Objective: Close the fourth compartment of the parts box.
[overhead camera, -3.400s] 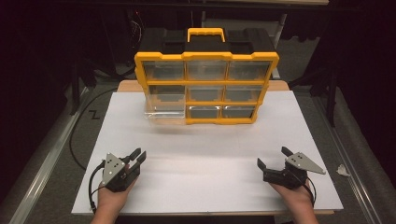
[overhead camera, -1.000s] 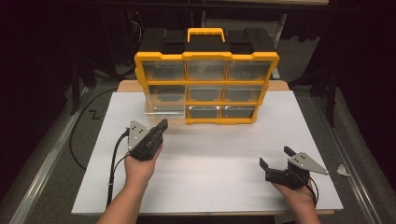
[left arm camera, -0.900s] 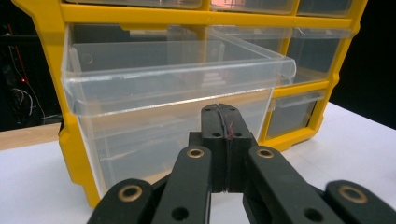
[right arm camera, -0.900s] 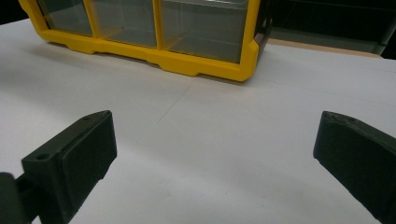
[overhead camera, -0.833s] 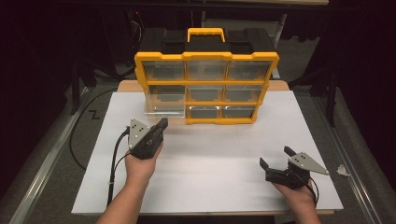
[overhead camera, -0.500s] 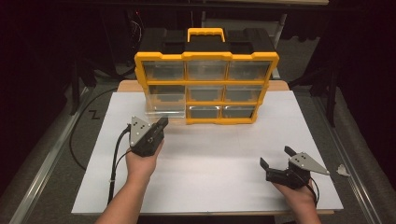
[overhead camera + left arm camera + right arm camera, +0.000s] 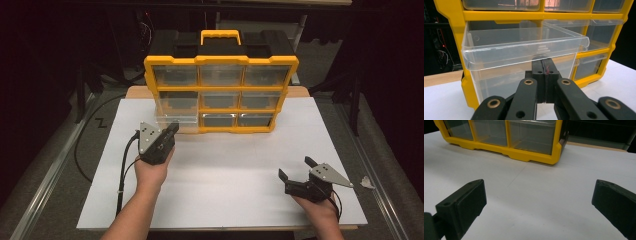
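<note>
Left gripper [image 7: 171,131], jaws closed and empty, tips against the front of the pulled-out clear drawer [image 7: 524,53], bottom left of the yellow organizer [image 7: 220,62], likely to push it in. Right gripper [image 7: 296,175] gapes, idle on table [image 7: 225,170].

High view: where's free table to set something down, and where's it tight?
The white tabletop is bare between the left hand-held gripper and the right hand-held gripper, and along the front edge. Also bare right of the yellow organizer. It is tight at the pulled-out clear drawer, where the left gripper's shut jaws sit.
</note>
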`<state>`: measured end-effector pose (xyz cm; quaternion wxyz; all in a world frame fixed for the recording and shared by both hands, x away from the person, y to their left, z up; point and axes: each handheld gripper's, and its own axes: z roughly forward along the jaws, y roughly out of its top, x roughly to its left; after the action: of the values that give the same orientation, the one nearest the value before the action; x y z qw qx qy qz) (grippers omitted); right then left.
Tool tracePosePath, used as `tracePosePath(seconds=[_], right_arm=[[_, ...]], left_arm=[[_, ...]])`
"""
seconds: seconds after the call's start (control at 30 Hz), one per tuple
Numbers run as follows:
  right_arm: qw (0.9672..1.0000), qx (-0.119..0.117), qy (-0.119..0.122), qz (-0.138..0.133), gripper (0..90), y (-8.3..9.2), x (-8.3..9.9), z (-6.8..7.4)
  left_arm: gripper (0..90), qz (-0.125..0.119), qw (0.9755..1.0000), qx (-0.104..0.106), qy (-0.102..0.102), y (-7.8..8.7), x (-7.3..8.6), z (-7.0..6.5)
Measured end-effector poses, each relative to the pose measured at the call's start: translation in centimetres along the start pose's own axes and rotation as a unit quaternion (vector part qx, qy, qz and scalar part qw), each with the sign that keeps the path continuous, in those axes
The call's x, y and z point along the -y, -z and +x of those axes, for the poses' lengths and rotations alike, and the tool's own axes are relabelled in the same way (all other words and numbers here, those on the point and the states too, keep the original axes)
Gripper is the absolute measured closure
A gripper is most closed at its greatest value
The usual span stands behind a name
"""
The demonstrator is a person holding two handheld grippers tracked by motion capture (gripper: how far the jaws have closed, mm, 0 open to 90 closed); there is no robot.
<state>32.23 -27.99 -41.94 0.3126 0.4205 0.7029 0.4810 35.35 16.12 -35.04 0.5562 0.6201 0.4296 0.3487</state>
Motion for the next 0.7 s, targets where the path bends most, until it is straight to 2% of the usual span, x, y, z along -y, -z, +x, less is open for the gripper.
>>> tracePosePath(seconds=[0.23, 0.33, 0.57, 0.63, 0.7], right_arm=[[1.0000, 0.000, 0.001, -0.001, 0.9, 0.0, 0.0, 0.0], [1.0000, 0.000, 0.001, -0.001, 0.9, 0.0, 0.0, 0.0], [1.0000, -0.001, 0.000, -0.001, 0.9, 0.0, 0.0, 0.0], [1.0000, -0.001, 0.000, -0.001, 0.9, 0.1, 0.0, 0.0], [1.0000, -0.001, 0.001, -0.002, 0.9, 0.1, 0.0, 0.0]], left_arm=[[89.7, 0.002, 1.0000, -0.004, 0.003, -0.4, -0.2, 0.3], [89.7, 0.002, 0.9999, -0.007, 0.010, -0.6, -0.3, 0.4], [89.7, 0.003, 0.9999, -0.012, 0.010, -1.1, -0.5, 0.9], [89.7, 0.005, 0.9998, -0.011, 0.015, -1.3, -0.7, 1.0], [89.8, 0.008, 0.9998, -0.018, 0.011, -1.4, -0.8, 1.0]])
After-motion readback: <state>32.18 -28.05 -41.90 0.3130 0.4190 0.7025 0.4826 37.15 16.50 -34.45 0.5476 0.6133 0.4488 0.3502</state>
